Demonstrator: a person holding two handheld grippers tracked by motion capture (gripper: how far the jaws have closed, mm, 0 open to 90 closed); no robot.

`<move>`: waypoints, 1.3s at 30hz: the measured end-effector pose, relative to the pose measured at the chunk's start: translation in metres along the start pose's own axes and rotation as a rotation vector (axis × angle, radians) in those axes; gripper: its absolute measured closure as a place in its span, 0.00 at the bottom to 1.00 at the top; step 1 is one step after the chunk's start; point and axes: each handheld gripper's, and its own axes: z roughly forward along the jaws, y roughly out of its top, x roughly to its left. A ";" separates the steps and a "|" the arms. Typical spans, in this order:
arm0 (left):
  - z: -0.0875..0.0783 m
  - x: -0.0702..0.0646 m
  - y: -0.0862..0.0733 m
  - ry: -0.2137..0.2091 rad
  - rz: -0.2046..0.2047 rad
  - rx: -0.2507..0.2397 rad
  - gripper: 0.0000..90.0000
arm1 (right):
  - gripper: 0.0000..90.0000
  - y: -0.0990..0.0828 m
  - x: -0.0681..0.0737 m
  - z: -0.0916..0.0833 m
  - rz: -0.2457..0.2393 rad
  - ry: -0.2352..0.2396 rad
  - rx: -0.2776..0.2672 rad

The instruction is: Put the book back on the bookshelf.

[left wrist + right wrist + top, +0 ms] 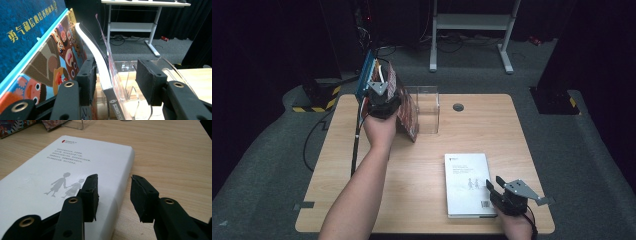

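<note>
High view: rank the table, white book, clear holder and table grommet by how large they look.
1. table
2. white book
3. clear holder, farther from the camera, so perhaps understated
4. grommet

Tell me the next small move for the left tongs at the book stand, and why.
Probably close the left tongs on the thin book standing between them, before shifting it. Its pages bow over towards the clear stand, only one pad seems to touch it, and a gap shows at the other pad, so it looks unsecured. The right tongs sit at the white book's edge.
</note>
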 end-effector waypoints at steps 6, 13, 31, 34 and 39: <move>-0.004 -0.001 0.002 -0.006 0.004 -0.019 0.57 | 0.64 0.000 0.001 0.001 -0.005 -0.001 0.005; -0.006 0.002 0.003 -0.010 -0.001 -0.028 0.58 | 0.65 -0.001 0.002 0.002 -0.002 -0.004 0.008; -0.010 -0.003 0.009 -0.020 0.006 -0.038 0.58 | 0.65 -0.001 0.002 0.001 -0.008 -0.001 0.008; -0.010 -0.002 0.009 -0.022 0.005 -0.037 0.59 | 0.65 0.000 0.002 0.001 -0.008 0.000 0.005; -0.010 -0.001 0.009 -0.022 -0.002 -0.044 0.59 | 0.65 0.000 0.002 0.001 -0.009 0.000 0.007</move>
